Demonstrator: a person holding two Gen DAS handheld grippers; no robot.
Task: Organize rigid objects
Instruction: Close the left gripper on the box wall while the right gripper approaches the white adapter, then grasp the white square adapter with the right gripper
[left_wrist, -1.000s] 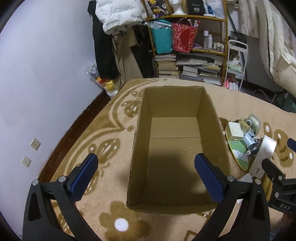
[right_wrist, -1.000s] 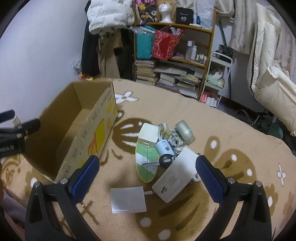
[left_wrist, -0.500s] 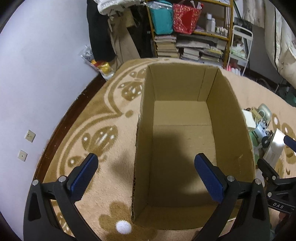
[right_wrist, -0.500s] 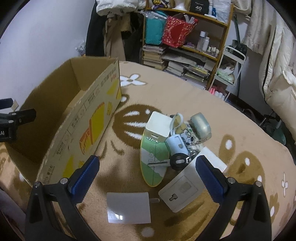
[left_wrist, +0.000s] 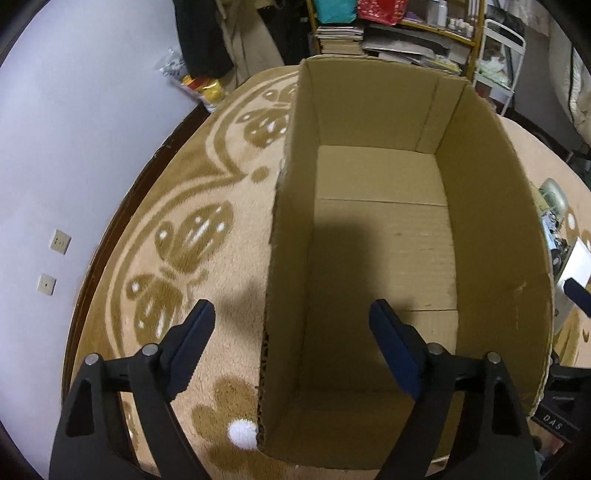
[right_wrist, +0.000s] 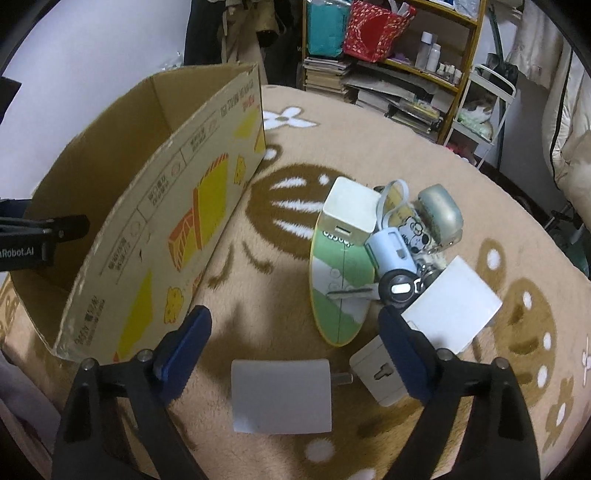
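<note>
From the left wrist view we saw our left gripper (left_wrist: 291, 325) spread wide and holding nothing, its blue pads astride the left wall of the box (left_wrist: 288, 236): one finger hung over the rug (left_wrist: 192, 177), the other over the box's inside. The box was plain brown cardboard, open at the top, with tall walls, a bare floor with a seam across it, and a dark shadow over its near half. It stood on a tan rug with brown butterfly and flower patterns. Past its right wall we caught only slivers of the clutter and a blue tip of the other gripper. From the right wrist view our right gripper (right_wrist: 295, 332) was likewise wide apart and empty, hanging over the rug with a white adapter (right_wrist: 280, 395) lying flat between its fingers, its prongs pointing right. Just beside it, partly behind the right finger, lay a white plug (right_wrist: 380, 376). Beyond them was a huddle of touching things: a green oval board (right_wrist: 340, 273) edged in yellow, a cream charger block (right_wrist: 351, 210) on its far end, a pale blue case (right_wrist: 391, 251), a black key fob (right_wrist: 399, 288), a white card (right_wrist: 454, 302) and a silvery case (right_wrist: 439, 210). The box stood to the left of the pile, near but apart, its outer wall printed with yellow and orange shapes.
</note>
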